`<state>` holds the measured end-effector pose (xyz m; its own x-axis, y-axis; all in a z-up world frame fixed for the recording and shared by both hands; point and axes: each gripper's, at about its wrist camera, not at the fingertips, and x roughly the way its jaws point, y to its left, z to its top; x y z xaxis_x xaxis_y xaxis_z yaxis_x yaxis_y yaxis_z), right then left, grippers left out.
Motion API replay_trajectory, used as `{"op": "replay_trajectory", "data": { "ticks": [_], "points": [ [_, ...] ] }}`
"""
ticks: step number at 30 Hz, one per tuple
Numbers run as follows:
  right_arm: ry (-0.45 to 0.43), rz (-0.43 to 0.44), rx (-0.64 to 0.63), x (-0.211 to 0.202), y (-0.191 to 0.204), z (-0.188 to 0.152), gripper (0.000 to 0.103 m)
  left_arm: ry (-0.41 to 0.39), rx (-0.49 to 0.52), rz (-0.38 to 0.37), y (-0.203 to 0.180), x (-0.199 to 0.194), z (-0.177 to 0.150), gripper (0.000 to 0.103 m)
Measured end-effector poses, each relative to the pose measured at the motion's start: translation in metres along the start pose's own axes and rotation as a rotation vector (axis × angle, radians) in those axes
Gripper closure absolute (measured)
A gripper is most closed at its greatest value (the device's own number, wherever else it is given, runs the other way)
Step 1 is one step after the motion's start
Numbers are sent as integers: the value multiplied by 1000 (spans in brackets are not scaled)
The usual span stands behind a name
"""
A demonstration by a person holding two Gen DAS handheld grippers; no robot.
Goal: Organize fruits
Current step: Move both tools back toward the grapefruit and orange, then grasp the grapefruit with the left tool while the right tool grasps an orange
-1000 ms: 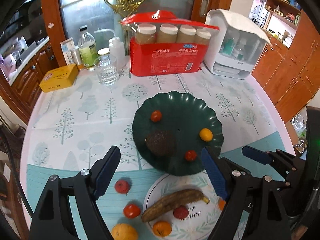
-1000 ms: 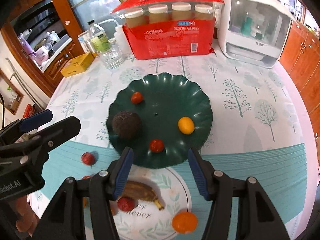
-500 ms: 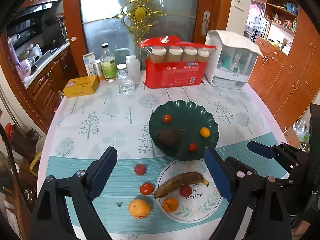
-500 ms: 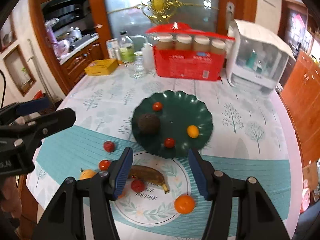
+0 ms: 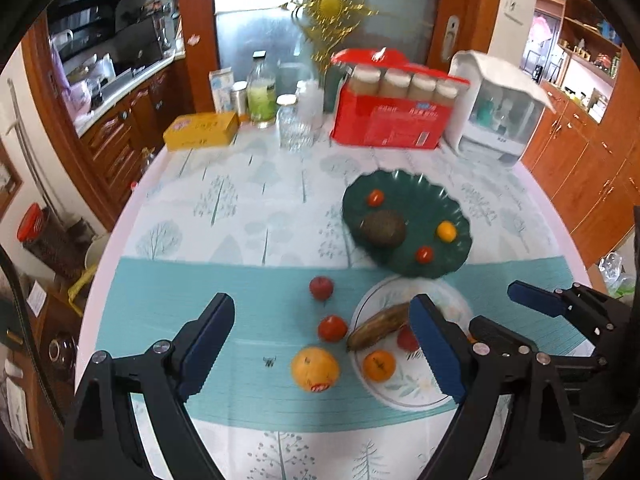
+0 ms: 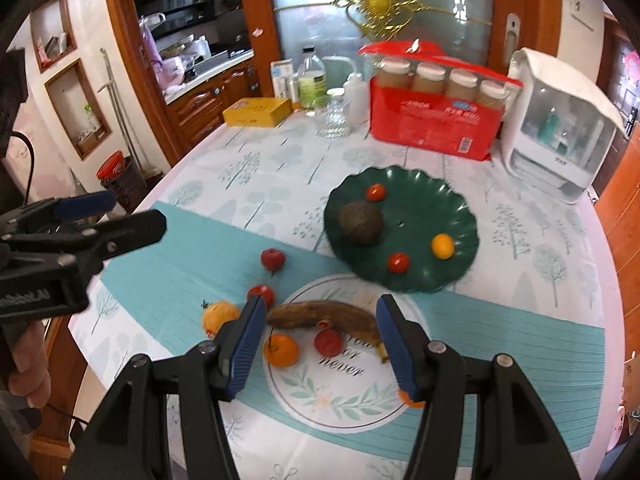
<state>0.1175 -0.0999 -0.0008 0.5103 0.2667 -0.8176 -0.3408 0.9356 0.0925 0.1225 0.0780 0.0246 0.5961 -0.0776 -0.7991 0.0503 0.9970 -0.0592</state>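
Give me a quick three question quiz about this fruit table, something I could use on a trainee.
1. True or false: the banana lies on the green plate.
2. How many pieces of fruit sit on the green plate?
3. Multiple choice: the left tongs and the right tongs are
A. both open and holding nothing
B. both shut on fruit
C. one open, one shut on the banana

Key
1. False. It lies on the white plate.
2. Four: the avocado, two small red fruits and a small orange one.
3. A
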Motion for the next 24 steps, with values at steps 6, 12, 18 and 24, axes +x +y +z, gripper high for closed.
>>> {"op": "replay_trajectory", "data": {
  "ticks": [6,12,18,24],
  "points": [
    [45,37,-13,29,11,-26,45,53,5,12,7,37,-36,15],
    [86,49,-43,62,25,-53,46,121,-18,-4,12,79,-66,15],
    [105,41,-57,91,32,-68,47,172,-46,-18,17,110,-82,16],
    [123,21,-68,115,35,-75,50,205,-73,-42,20,130,-88,20]
  ]
}}
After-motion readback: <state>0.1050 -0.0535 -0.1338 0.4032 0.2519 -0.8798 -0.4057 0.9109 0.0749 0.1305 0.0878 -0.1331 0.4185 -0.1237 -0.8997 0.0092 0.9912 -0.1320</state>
